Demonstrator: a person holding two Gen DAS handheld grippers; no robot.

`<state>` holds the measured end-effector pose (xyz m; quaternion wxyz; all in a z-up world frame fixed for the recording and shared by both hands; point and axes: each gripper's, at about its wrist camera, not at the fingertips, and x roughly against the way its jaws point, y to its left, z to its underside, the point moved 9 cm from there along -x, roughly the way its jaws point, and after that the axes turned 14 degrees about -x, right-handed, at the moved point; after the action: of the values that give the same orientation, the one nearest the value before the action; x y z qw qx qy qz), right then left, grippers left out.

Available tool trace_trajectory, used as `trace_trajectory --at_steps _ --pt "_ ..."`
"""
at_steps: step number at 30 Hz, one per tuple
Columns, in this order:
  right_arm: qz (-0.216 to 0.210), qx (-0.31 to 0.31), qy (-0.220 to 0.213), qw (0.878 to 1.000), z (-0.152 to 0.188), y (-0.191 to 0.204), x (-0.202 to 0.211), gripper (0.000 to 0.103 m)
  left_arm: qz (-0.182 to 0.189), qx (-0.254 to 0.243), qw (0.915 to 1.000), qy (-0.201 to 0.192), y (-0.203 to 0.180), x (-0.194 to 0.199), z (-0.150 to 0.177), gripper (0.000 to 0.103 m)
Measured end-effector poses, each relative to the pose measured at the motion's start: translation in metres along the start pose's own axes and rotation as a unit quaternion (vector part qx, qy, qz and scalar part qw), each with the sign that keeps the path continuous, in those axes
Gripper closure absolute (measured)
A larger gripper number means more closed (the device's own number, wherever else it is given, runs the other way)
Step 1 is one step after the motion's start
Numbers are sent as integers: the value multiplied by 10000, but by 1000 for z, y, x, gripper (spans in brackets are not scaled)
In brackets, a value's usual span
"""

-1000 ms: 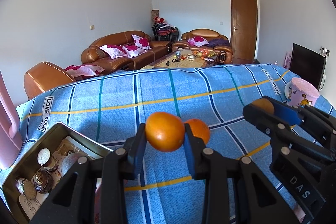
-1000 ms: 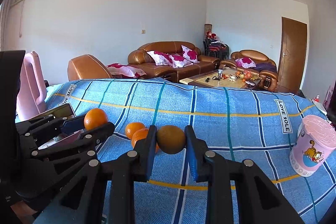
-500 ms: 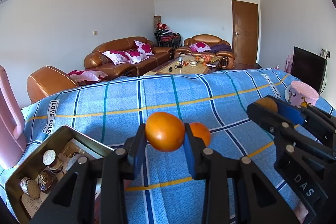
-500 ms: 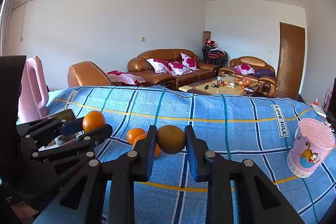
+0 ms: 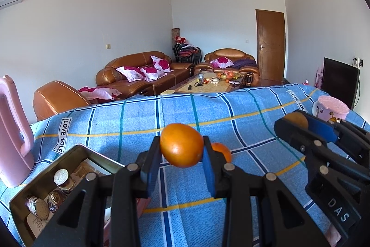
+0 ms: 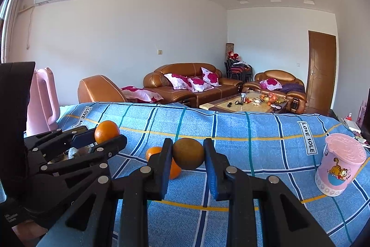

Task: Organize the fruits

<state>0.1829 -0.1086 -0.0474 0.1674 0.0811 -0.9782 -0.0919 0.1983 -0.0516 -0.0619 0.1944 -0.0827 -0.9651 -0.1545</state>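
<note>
At the centre of the left wrist view, the left claw [image 5: 181,149] is clamped on a bright round orange [image 5: 181,148] held above the blue checked cloth [image 5: 138,117] covering the worktop, with another small orange [image 5: 222,151] lying on the cloth just behind its right finger and an open metal tin of small jars [image 5: 46,179] at lower left. Centre frame in the right wrist view, the right claw [image 6: 187,157] is clamped on a duller brownish-orange round fruit [image 6: 188,156], with two loose oranges [image 6: 153,152] on the cloth just left of it, a pink cartoon-printed cup [image 6: 340,168] at right and a tall pink plastic jug [image 6: 44,96] at left.
</note>
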Motion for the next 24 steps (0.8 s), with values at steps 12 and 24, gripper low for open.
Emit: trace_trajectory --at_steps 12,24 --pt "-142 52 -102 9998 0 4 7 74 -147 -61 9996 -247 1 13 -3 68" --pt "-184 20 -6 9998 4 11 11 74 0 -25 10000 -57 0 19 7 68"
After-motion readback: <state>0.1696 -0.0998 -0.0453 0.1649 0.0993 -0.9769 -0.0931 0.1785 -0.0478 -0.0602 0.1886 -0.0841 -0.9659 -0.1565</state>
